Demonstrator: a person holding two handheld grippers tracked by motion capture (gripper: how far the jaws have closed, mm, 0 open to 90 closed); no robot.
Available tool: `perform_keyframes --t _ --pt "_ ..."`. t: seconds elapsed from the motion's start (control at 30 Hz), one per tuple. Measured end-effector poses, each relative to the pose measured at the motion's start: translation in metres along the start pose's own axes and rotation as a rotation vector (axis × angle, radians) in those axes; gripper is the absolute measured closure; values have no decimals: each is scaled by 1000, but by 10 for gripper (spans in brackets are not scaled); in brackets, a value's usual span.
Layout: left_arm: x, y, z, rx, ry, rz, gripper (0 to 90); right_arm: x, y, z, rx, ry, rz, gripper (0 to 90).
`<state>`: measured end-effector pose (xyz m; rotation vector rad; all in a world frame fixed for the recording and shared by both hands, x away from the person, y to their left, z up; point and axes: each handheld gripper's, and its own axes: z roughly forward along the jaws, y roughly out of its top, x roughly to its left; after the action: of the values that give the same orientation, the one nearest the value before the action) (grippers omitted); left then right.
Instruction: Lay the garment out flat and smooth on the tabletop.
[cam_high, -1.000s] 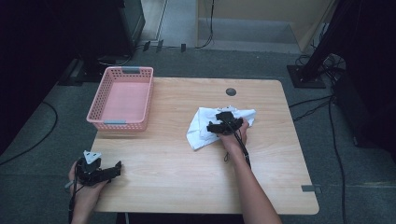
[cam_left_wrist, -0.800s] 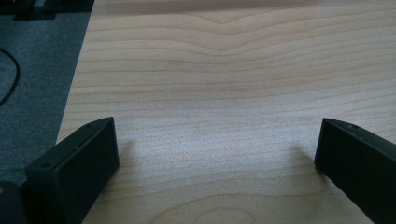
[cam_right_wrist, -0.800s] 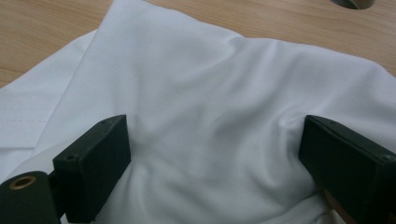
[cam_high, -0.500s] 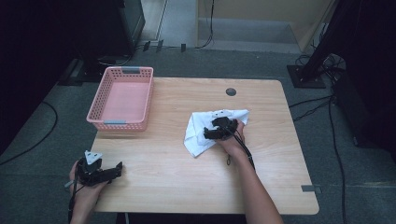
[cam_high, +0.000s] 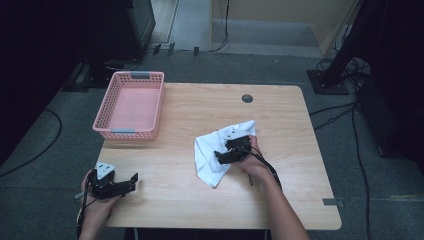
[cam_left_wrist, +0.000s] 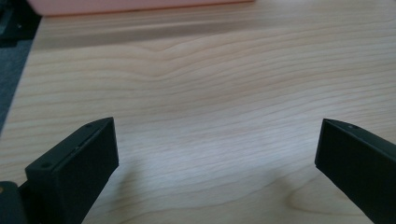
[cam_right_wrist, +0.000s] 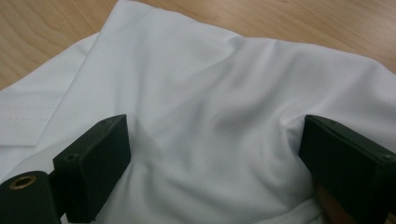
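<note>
The white cloth (cam_high: 216, 150) lies rumpled on the bench (cam_high: 280, 200), a soft heap with one long fold running down to a pointed corner on the side nearest the person. In the right gripper view the cloth (cam_right_wrist: 205, 107) is smooth, slightly glossy fabric, bunched into shallow ridges, with a stitched hem showing at the left edge. The right tongs (cam_high: 231, 152) sit right on top of it, jaws spread wide with fabric swelling up between them — pressed into the cloth, not pinched shut on it. The right hand (cam_high: 255, 162) rests just behind, at the cloth's edge.

The left tongs (cam_high: 117, 186) are well apart from the cloth, low over bare wood by the bench's near left corner, held in the left hand (cam_high: 95, 200). Their jaws also stand wide apart, with nothing between them but wood grain.

Between the two tongs the bench is open wood. Beyond the left tongs, at the far left edge, stands a pink basket (cam_high: 131, 106) — its rim shows at the top of the left gripper view. Beyond the right tongs there is a small dark round hole (cam_high: 247, 98) near the far edge.
</note>
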<state>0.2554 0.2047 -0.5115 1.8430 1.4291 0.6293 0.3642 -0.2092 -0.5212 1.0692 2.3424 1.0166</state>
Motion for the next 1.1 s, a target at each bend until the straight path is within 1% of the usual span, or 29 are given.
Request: perform_keyframes --t 0.1,0.2,0.33,0.37,0.4,0.53,0.57,0.6,0.63,0.67,0.73,0.77,0.8,0.9,1.0,1.03,1.1 --pt "-6 2 -2 -29 -17 10 0 4 -2 -2 -2 19 -15 88" --pt "-11 5 -2 -72 -35 4 0 8 -4 -4 -4 36 -33 88" --pt "-15 9 -2 -107 -75 -26 0 13 -6 -6 -6 57 -51 88" --pt "-15 9 -2 -107 -75 -26 0 13 -6 -6 -6 57 -51 88" --pt "-18 10 -1 -112 -85 -26 0 15 -6 -7 -9 66 -59 87" --pt "-26 13 2 -116 -110 -20 0 20 -7 -8 -8 77 -69 88" --pt "-26 13 2 -116 -110 -20 0 22 -7 -8 -7 81 -73 88" --pt "-30 14 4 -123 -114 -17 0 24 -7 -8 -3 85 -76 88" --pt "-30 14 4 -123 -114 -17 0 26 -7 -9 -1 90 -78 88" --pt "-35 16 5 -130 -129 -23 0 28 -7 -9 2 94 -85 88" --pt "-40 18 6 -131 -149 -23 0 30 -7 -11 7 103 -94 88" --pt "-40 18 6 -131 -149 -23 0 30 -7 -11 7 103 -94 88" --pt "-48 21 7 -130 -170 -15 0 32 -9 -12 2 115 -102 88" --pt "-58 24 9 -128 -194 -4 0 34 -11 -14 -1 123 -112 88" --pt "-70 26 12 -127 -211 8 1 35 -13 -16 -15 114 -115 87" --pt "-75 27 14 -123 -218 19 2 36 -13 -17 -19 106 -119 87" --pt "-82 29 17 -116 -228 36 1 36 -14 -19 -24 82 -111 83"
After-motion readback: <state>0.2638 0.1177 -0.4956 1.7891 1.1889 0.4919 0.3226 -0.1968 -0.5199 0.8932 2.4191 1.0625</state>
